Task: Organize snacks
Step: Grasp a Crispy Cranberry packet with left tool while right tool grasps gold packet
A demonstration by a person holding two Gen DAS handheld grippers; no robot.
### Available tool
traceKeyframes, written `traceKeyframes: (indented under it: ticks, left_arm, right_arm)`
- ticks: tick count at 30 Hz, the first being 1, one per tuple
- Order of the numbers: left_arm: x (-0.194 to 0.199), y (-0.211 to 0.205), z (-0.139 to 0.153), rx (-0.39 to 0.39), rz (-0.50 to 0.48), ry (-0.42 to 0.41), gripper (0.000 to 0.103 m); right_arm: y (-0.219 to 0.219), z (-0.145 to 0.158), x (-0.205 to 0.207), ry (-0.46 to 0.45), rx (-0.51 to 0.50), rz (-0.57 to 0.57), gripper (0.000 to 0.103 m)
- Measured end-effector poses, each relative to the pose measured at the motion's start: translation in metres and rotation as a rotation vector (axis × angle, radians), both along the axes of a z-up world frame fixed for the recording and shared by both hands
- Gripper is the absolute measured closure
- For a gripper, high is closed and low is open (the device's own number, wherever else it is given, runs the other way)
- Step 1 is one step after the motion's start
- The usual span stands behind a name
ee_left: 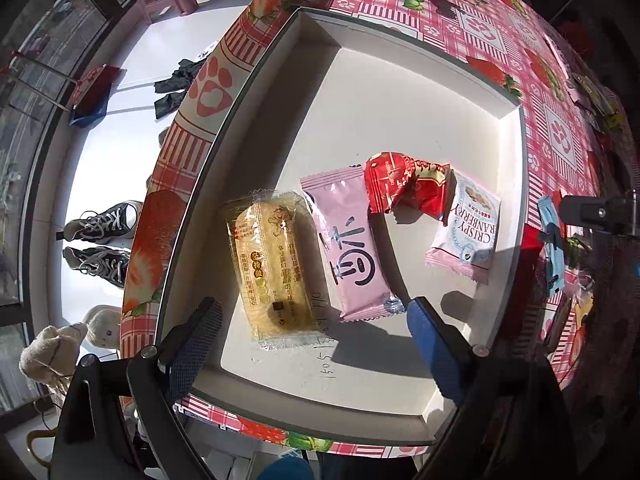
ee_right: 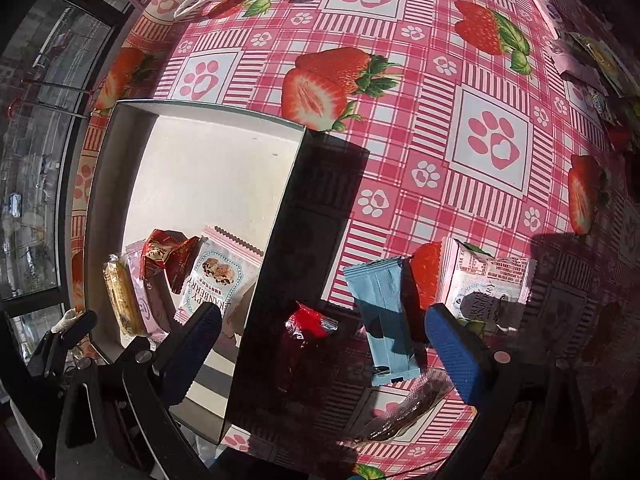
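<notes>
Both wrist views look steeply down, close above the table, sharing the white tray (ee_left: 516, 184) (ee_right: 100, 184).

"CRISPY CRANBERRY" is printed on the white-pink packet (ee_left: 466, 227) in the box and on another packet (ee_right: 486, 286) on the tablecloth.

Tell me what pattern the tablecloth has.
The tablecloth is pink-and-white check with strawberries and paw prints, clearest in the right wrist view.

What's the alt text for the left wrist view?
A shallow white tray on a pink strawberry-print tablecloth holds four wrapped snacks in a row: a yellow cake, a pink packet, a red wrapper and a cranberry cookie pack. The left gripper hovers open above them, holding nothing.
</notes>
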State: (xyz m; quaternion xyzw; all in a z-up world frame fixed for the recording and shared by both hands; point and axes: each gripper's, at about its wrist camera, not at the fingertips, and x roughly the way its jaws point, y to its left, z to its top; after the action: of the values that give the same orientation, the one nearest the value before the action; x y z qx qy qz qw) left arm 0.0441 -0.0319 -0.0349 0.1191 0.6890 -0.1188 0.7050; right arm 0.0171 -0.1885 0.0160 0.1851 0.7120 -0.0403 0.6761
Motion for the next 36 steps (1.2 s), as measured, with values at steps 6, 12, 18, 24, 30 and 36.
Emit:
traceKeyframes:
  ticks: [6, 12, 18, 24, 30, 36]
  left_arm:
    - [-0.023, -0.043, 0.010, -0.006, -0.133, 0.001, 0.008]
    - [-0.050, -0.112, 0.015, -0.060, -0.302, 0.032, 0.008]
    - [-0.073, -0.178, 0.004, -0.072, -0.436, 0.043, 0.008]
    - [-0.073, -0.230, 0.006, -0.067, -0.490, 0.008, 0.008]
    - [-0.083, -0.291, -0.005, 0.003, -0.796, -0.108, 0.008]
    - [-0.075, -0.311, -0.032, 0.088, -0.854, -0.164, 0.008]
  right_arm:
    - [-0.049, -0.011, -0.038, 0.054, -0.009, -0.163, 0.001]
    - [-0.080, -0.026, -0.066, 0.108, -0.032, -0.215, 0.001]
    - [-0.120, -0.028, -0.095, 0.117, -0.067, -0.285, 0.001]
    - [-0.159, -0.039, -0.120, 0.147, -0.059, -0.359, 0.001]
    - [-0.183, -0.044, -0.147, 0.130, 0.037, -0.486, 0.001]
    - [-0.234, -0.052, -0.222, 0.144, 0.084, -0.582, 0.001]
